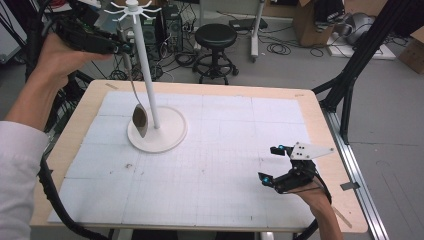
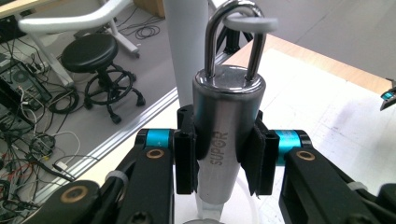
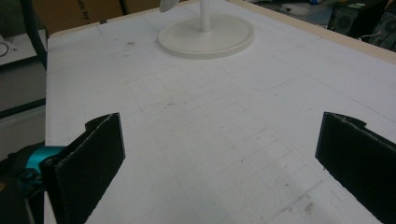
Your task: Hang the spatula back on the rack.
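A: Steel, polished: one ladle (image 1: pixel 138 112) in the high view, hanging bowl-down from the left gripper (image 1: pixel 121 48), which is raised beside the pole of the one white rack (image 1: pixel 150 95). The bowl hangs in front of the rack's round base, near the pole.

B: And the count of the rest there?

A: Two grippers, one in each hand. The right gripper (image 1: pixel 273 164) rests low near the table's (image 1: pixel 215 150) right front corner, well apart from the rack. One black stool (image 1: pixel 215 36) stands on the floor beyond the table.

B: The left gripper view?

A: One ladle handle (image 2: pixel 223 140), a thick shiny cylinder with "SUPOR" stamped along it and a steel loop (image 2: pixel 236 39) at its end. The loop is around a flat white rack peg (image 2: pixel 250 22). Both black pads (image 2: pixel 184 156) press the handle from either side, so the claw is clamped on it. The rack's pole rises just behind.

B: The right gripper view?

A: Two black pads (image 3: pixel 95 158) standing wide apart, nothing between them, over the white gridded mat (image 3: pixel 210 130). The rack's base (image 3: pixel 205 39) lies far ahead.
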`<action>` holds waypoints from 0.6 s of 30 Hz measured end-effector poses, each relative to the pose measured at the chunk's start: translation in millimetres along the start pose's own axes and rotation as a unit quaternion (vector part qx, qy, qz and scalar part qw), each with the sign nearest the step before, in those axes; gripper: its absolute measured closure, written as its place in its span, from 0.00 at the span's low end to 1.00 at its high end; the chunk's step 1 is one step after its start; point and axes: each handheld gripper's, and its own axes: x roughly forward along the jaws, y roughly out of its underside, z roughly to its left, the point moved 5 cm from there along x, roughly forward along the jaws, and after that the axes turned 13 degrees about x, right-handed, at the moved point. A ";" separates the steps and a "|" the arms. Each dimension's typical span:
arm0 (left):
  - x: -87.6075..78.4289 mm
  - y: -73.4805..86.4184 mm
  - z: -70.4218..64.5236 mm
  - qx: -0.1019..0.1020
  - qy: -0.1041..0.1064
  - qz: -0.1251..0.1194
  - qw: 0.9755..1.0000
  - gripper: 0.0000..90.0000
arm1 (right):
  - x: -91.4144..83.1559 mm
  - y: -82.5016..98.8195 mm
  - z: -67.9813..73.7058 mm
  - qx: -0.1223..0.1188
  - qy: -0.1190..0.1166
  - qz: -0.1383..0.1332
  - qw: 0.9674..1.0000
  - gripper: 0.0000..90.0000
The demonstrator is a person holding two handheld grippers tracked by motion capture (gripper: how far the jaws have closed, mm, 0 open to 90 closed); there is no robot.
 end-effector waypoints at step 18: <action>-34.8 47.4 -33.5 0.024 0.003 -0.038 0.999 0.15 | 7.6 -2.4 3.9 -0.002 0.001 0.007 1.000 0.00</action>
